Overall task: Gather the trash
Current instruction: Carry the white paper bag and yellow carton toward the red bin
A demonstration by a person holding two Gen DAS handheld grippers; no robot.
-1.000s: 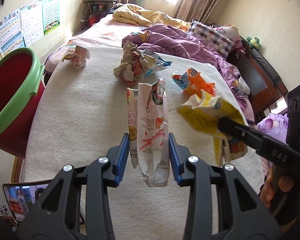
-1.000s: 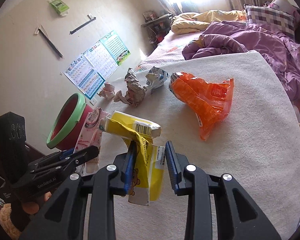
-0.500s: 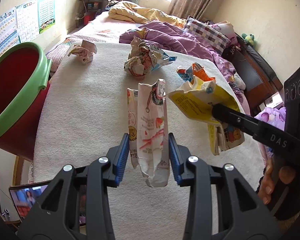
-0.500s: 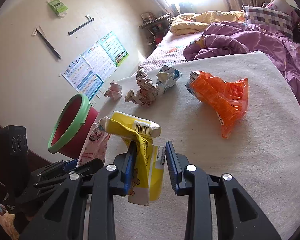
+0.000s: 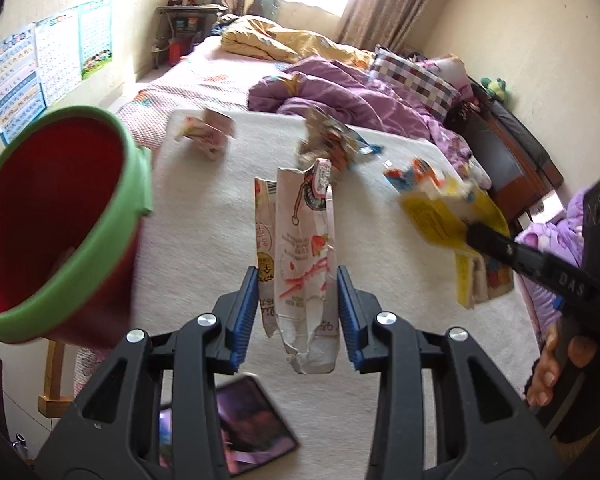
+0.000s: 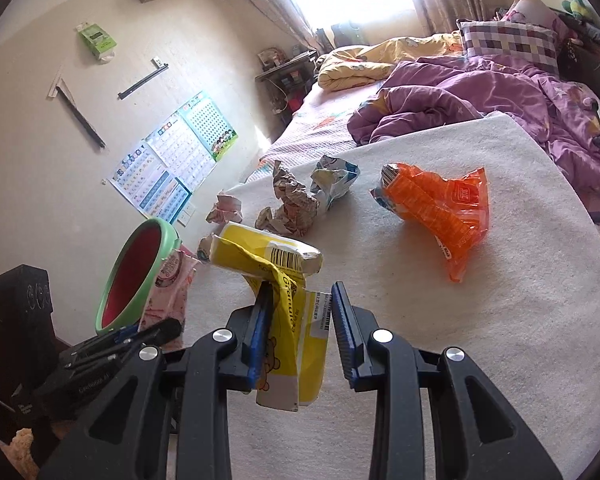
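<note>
Bare white bench (image 6: 440, 320) lies ahead of both tools, its edge curving at 3 o'clock. The red bucket (image 5: 56, 232) with the green rim now looms larger at 9 o'clock than a second ago. The left gripper (image 5: 298, 312) points forward, fingers pinching a pink milk carton (image 5: 300, 248) upright. The right gripper (image 6: 300, 328) fingers pinch a yellow carton (image 6: 288, 320) above the bench.

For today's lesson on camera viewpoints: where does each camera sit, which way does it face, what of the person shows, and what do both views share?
Left wrist: on the left gripper, facing along the table toward the bed; pink-and-white wrapper held; the person's right hand shows.
Right wrist: on the right gripper, facing table and wall posters; yellow wrapper held; no hand visible.
Shared: red bucket with green rim, both wrappers, crumpled trash.
</note>
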